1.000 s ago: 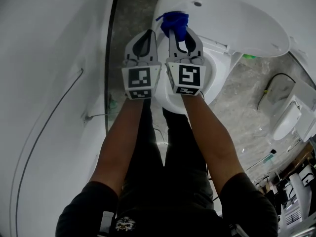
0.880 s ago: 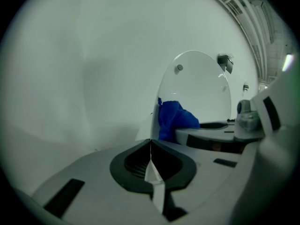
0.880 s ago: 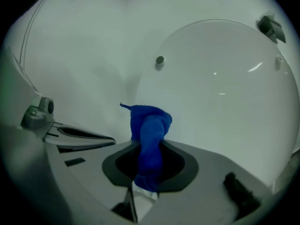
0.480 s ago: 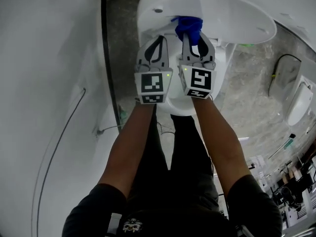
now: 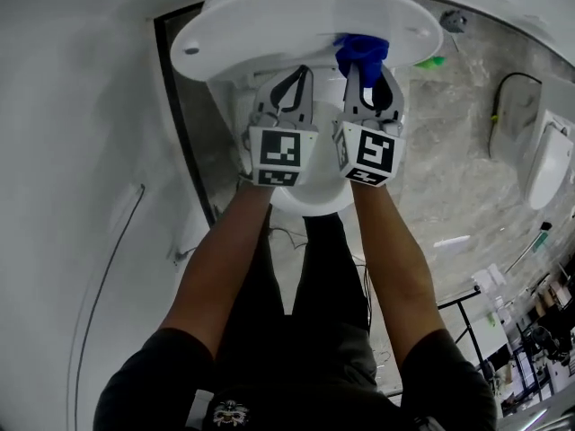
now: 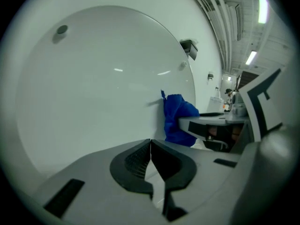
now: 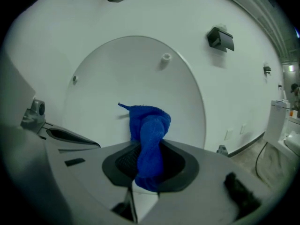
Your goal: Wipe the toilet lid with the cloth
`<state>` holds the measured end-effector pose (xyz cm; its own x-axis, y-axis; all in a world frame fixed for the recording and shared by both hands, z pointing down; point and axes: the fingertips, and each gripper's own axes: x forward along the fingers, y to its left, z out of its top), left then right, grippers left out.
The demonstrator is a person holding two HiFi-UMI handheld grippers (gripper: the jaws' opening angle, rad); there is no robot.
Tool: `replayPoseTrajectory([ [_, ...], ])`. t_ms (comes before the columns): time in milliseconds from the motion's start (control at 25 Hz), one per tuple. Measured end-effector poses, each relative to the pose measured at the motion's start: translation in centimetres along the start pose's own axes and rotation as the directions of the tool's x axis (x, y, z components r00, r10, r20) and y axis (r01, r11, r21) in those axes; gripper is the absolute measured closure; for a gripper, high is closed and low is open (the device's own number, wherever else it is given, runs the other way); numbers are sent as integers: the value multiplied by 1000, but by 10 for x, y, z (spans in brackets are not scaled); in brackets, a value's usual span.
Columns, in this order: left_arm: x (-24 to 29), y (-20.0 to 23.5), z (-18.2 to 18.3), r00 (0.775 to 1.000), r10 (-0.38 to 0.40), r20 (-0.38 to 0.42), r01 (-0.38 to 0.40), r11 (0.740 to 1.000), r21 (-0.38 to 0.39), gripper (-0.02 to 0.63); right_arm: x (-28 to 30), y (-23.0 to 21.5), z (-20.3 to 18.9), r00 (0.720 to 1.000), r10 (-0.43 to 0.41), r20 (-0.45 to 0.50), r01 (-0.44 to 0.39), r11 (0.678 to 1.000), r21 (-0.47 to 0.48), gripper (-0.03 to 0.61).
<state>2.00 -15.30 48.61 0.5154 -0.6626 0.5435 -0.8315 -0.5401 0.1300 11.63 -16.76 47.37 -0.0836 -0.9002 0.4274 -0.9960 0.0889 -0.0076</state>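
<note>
Showing the right gripper [image 7: 148, 168] clamped on the blue cloth [image 7: 150, 134], whose bunched end lies straight ahead of its jaws against the raised toilet lid [image 7: 136, 69]; the left gripper [image 6: 151, 150], closed and empty, rides just beside it.

Left tool [image 6: 151, 143], jaws together, faces lid [image 6: 93, 88] and blue cloth [image 6: 178, 118].

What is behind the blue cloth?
The raised white toilet lid stands behind the blue cloth, pinched in the fingers of the right gripper. The patch of lid directly behind the cloth is covered.
</note>
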Motion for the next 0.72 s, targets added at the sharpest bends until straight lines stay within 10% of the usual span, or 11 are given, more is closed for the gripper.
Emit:
replayPoseTrajectory([
  [400,32,-70,15,992,-125,14,123,990,68,601,-24,-65,-4,995,-99,10,99,995,19,503],
  [720,7,-47,-3,998,-69,-2,69,997,36,601,-29,-27,-10,1000,-25,-8,24,999,-27,503],
])
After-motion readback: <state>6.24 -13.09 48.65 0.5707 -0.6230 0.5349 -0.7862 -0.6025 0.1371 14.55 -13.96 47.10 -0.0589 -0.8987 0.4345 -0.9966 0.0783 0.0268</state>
